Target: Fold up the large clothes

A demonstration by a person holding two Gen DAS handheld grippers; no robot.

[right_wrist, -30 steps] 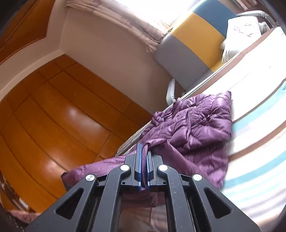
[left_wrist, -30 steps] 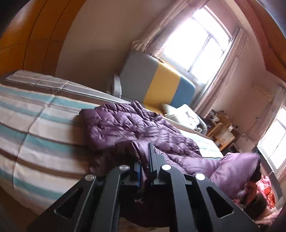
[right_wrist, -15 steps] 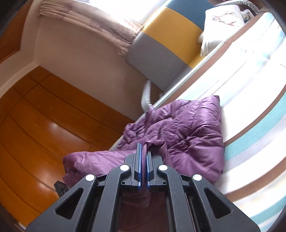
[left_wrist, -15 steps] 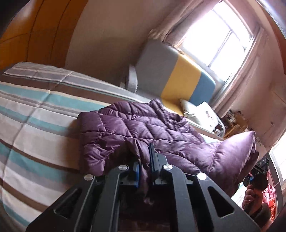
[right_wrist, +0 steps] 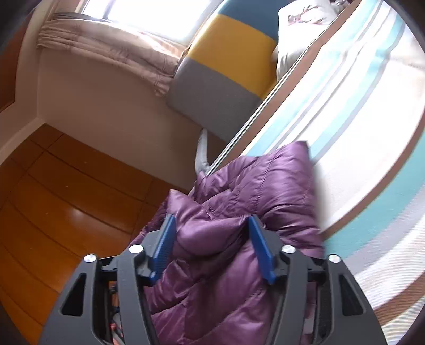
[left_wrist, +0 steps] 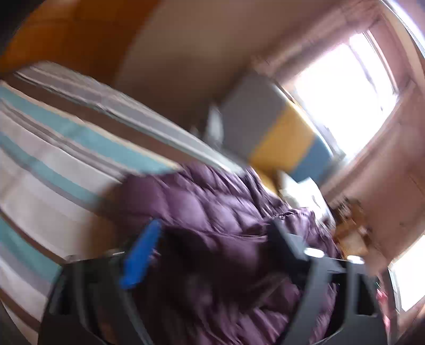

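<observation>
A purple quilted jacket (right_wrist: 255, 191) is seen bunched on the striped bed cover (right_wrist: 358, 111), at the near left part of the bed, close to the bed's edge beside the orange wooden floor (right_wrist: 66, 201).

In the right wrist view, the right tongs (right_wrist: 211, 238) are spread wide apart, with a puffed fold of the jacket lying in the gap between the two blue pads (right_wrist: 163, 244). Whether the pads touch the fabric cannot be told; nothing is pinched between them. More of the jacket is draped down between the black arms of the tool, near the camera.

The left wrist view is heavily smeared by motion. The left tongs (left_wrist: 212, 238) are also seen wide apart: one blue pad (left_wrist: 140, 254) is visible at the left and a dark finger at the right, with the jacket (left_wrist: 212, 201) lying across the space between them, apparently not clamped. The garment is spread from the middle of the bed cover (left_wrist: 53, 159) toward the far right.

At the far end of the bed, a headboard cushion (right_wrist: 223, 69) in grey, yellow and blue blocks is set below a bright window (left_wrist: 342, 95). A white pillow (right_wrist: 305, 24) is seen lying just beside it.
</observation>
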